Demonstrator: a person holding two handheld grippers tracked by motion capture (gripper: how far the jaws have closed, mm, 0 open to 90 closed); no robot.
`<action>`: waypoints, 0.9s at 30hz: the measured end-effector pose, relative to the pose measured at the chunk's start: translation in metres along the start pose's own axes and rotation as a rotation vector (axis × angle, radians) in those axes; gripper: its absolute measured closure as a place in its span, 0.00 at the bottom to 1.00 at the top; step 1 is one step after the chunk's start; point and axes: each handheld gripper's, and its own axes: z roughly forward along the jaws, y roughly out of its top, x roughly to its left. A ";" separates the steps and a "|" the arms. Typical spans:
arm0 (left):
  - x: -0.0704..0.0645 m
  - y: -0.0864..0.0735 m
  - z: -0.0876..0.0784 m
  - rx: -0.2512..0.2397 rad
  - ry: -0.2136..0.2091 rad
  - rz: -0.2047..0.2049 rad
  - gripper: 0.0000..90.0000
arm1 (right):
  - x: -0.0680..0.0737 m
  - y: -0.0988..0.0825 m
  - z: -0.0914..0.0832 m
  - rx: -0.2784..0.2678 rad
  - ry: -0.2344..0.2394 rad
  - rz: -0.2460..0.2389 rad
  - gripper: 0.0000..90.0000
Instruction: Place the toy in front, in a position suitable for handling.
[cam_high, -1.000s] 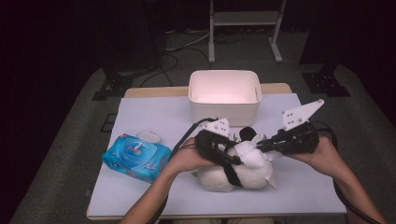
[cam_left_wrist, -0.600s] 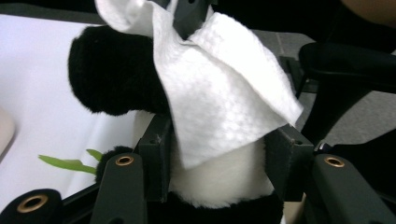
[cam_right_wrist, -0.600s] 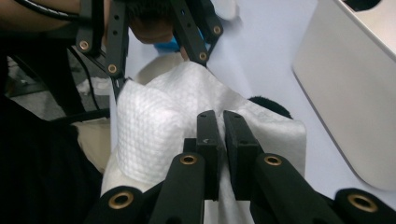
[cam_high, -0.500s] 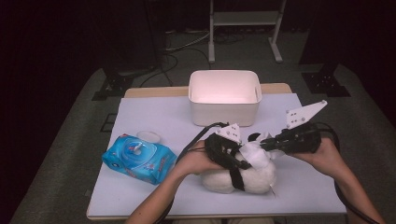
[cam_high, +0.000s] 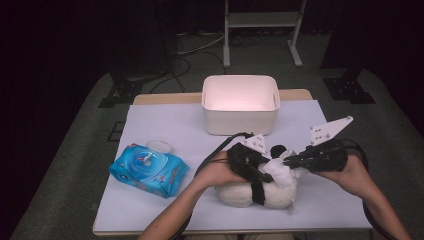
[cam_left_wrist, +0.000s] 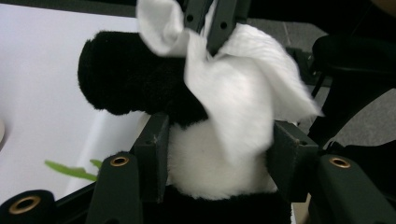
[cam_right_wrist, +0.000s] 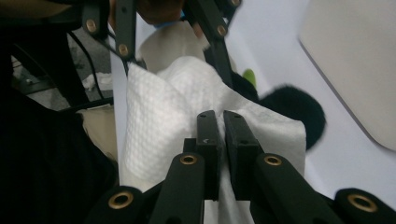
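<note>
- Plush panda (cam_high: 260, 192) lies on its side at the near edge of the table (cam_high: 165, 122), now closer to the right hand than a second ago, so wiping can go on.
- Left gripper (cam_left_wrist: 219, 154) clasps its soft white head; the jaws have just been opening slightly.
- Right gripper (cam_right_wrist: 217, 140) pinches a quilted white wipe (cam_right_wrist: 159, 126) draped on the fuzzy black ear (cam_left_wrist: 126, 77).
- Beyond: a glossy blue wipes pack (cam_high: 147, 170) and a smooth white tub (cam_high: 240, 120).

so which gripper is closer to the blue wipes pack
Left. The left gripper sits on the plush panda, just right of the wipes pack; the right gripper is farther right, pinching a white wipe.
</note>
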 end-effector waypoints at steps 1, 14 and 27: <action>-0.001 0.001 0.002 0.006 -0.003 0.005 0.50 | 0.000 0.002 0.002 -0.006 0.008 -0.008 0.94; -0.002 -0.014 -0.032 0.011 0.100 -0.007 0.33 | -0.005 -0.004 0.007 0.024 0.025 0.004 0.94; 0.000 -0.067 -0.063 -0.048 0.113 -0.104 0.24 | -0.010 -0.017 0.004 0.027 0.006 0.036 0.95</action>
